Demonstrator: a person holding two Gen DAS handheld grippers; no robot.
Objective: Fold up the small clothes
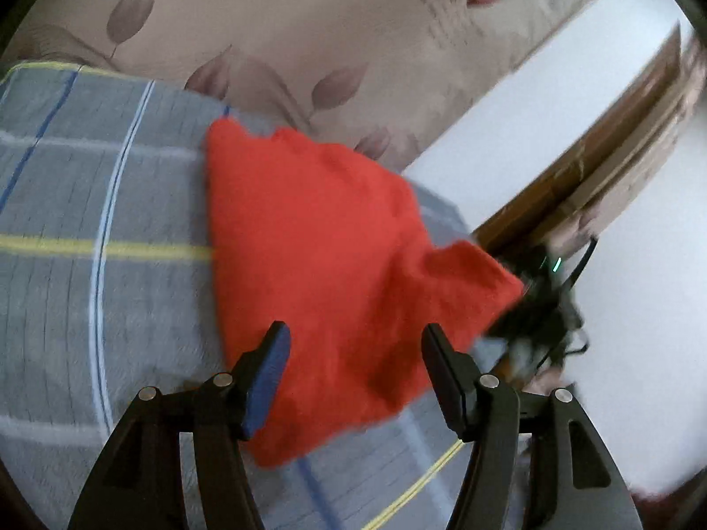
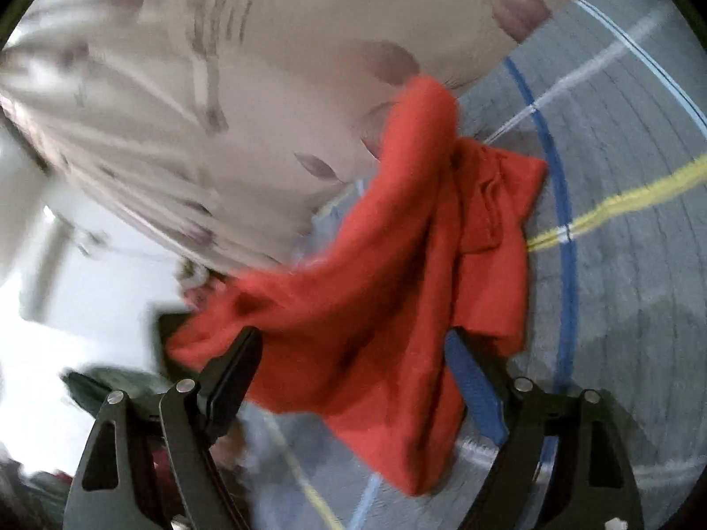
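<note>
A small red garment [image 1: 318, 247] lies on a grey plaid bedspread [image 1: 88, 300]. In the left wrist view my left gripper [image 1: 355, 344] is open, its fingers standing over the garment's near edge. The garment's right corner [image 1: 477, 282] is lifted toward the other gripper's dark body [image 1: 539, 309]. In the right wrist view the red garment [image 2: 389, 291] is bunched and draped between the fingers of my right gripper [image 2: 353, 353], whose jaws stand wide apart. Both views are motion-blurred.
A beige leaf-patterned pillow or quilt [image 1: 274, 31] lies behind the garment, also in the right wrist view [image 2: 212, 88]. A white wall [image 1: 530, 101] and a wooden frame [image 1: 596, 172] are at the right. The bedspread extends right in the right wrist view [image 2: 627, 238].
</note>
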